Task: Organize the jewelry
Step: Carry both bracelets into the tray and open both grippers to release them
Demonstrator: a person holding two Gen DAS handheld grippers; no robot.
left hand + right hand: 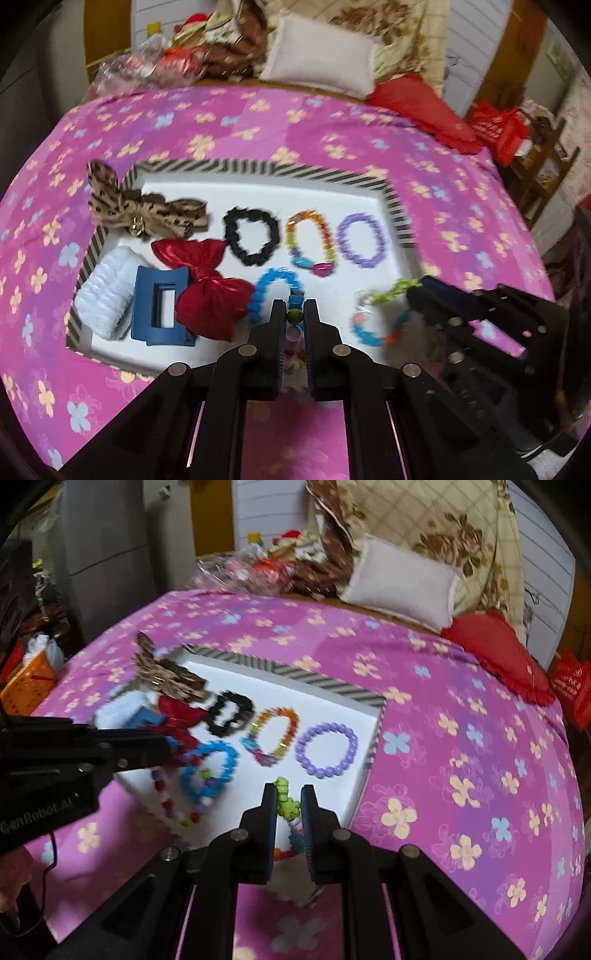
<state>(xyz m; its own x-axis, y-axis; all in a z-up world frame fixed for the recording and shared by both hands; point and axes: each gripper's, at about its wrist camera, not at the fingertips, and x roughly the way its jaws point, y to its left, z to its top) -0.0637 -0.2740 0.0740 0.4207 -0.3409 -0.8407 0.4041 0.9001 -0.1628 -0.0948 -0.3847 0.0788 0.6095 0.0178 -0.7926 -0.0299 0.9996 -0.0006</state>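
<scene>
A striped-rim white tray [258,168] [332,686] lies on the pink bed. In it lie a black scrunchie [251,236], a rainbow bracelet [312,240], a purple bead bracelet [360,240] [327,749], a blue bead bracelet [275,291] [210,771], bows and clips. My left gripper [294,314] is shut on a mixed bead strand [294,315] that hangs over the tray's near edge [173,805]. My right gripper [288,801] is shut on a green, white and blue braided bracelet [286,801] [384,314] above the tray's near right corner.
In the tray's left part lie a leopard bow [147,214], a red bow [207,291], a blue claw clip [160,306] and a white scrunchie [107,291]. Pillows [321,66], a red cushion [498,653] and bags crowd the far side of the bed.
</scene>
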